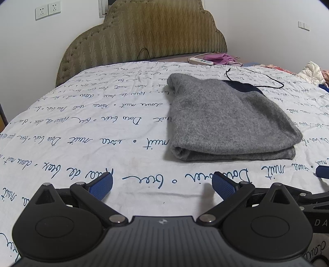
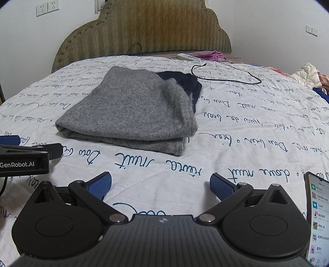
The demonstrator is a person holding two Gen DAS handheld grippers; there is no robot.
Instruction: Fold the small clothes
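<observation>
Bedroom setting: white bedsheet (image 1: 82,131) printed with blue cursive script, padded olive headboard (image 1: 144,35) at top centre of both views, wall sockets (image 1: 47,10) upper left.

Grey sweater (image 1: 222,121) lies on the bed, right of centre in the left wrist view and left of centre in the right wrist view (image 2: 131,111). It appears already folded into a thick rectangle of several layers, rounded fold edge toward the cameras. A dark navy part (image 2: 185,82) shows at its far side.

Left tongs (image 1: 162,185): spread wide, holding nothing, low over the sheet, short of the sweater's near edge. Right tongs (image 2: 160,184): likewise wide open and empty, apart from the sweater.

Handling estimate: soft knit, light, limp, slightly fuzzy, so not slippery; layers likely slide over one another if only the top one is pinched. Best hold, judged from this: near corners of the folded edge, tongs biting through all layers, one corner each.

Other items: black cable (image 2: 226,79) looped beyond the sweater, white power strip (image 1: 200,61), pink cloth (image 1: 220,57) upper right, phone (image 2: 317,221) with lit screen at lower right edge.
</observation>
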